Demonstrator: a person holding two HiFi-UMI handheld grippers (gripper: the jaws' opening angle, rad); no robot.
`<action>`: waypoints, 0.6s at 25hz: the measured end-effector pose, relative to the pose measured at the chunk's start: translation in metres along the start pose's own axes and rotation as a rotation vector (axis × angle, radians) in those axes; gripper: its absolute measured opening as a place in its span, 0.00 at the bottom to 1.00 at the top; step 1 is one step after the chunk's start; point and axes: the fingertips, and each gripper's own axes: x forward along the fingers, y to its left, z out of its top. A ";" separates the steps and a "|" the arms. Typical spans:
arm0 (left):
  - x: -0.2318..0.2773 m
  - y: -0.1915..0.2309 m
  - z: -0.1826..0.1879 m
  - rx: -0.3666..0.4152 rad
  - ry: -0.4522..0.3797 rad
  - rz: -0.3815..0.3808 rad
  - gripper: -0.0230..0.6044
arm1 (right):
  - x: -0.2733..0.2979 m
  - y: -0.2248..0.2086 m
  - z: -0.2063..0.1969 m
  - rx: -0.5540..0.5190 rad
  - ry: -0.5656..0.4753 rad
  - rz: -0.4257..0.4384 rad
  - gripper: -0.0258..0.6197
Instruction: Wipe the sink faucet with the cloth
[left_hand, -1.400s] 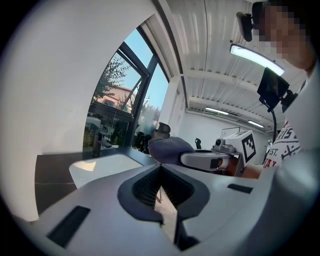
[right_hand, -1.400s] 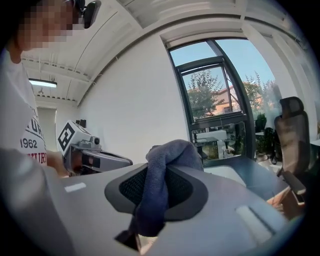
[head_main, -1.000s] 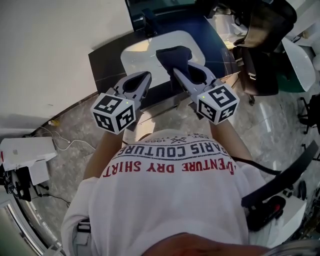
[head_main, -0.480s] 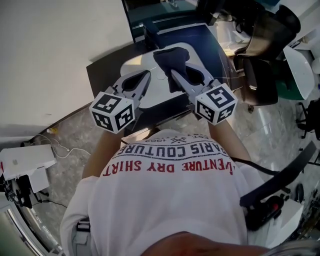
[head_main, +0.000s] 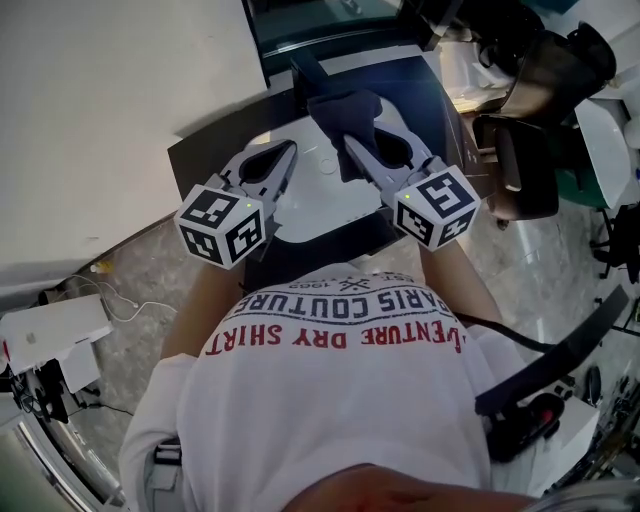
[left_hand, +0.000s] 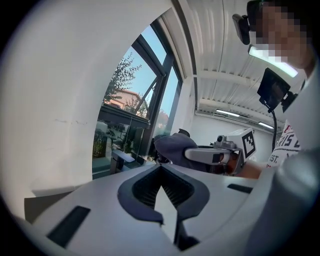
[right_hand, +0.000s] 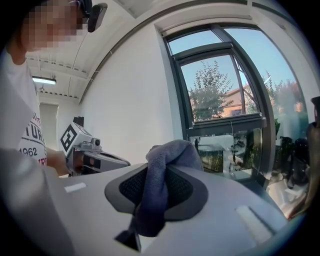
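**Holding the cloth over the sink**

Pinching a dark blue cloth (right_hand: 154, 200) in the right gripper (right_hand: 161, 168), pressing both ribbed pads against it and letting a bunched fold bulge out past the tips while a tail hangs back toward the camera. Showing, in the head view, that same cloth at upper centre of the frame, poised above the far edge of the white sink (head_main: 300, 208) set in a dark counter (head_main: 205, 150).

Holding the left gripper (left_hand: 160, 170) clenched on nothing, bringing its tips together and leaving only a narrow wedge of light between the dark pads. Placing it, in the head view, left of centre and level with its partner, over the near left part of the basin and apart from the cloth.

Displaying the square-marker cubes at the near ends, left cube (head_main: 222, 226) and right cube (head_main: 435, 207), just above a white printed shirt (head_main: 340, 400) filling the lower half of the head view.

Framing a large window (right_hand: 225, 85) with trees and sky in the upper right of the right gripper view.

Not allowing the faucet to be picked out with certainty in any view.
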 end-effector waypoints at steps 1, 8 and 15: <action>0.003 0.005 -0.001 -0.004 0.003 0.001 0.04 | 0.005 -0.005 0.002 -0.009 -0.001 -0.001 0.15; 0.021 0.040 0.013 -0.011 -0.013 -0.006 0.04 | 0.053 -0.041 0.039 -0.074 -0.036 -0.004 0.15; 0.034 0.078 0.011 -0.025 -0.009 0.004 0.04 | 0.121 -0.077 0.027 -0.076 0.030 0.008 0.15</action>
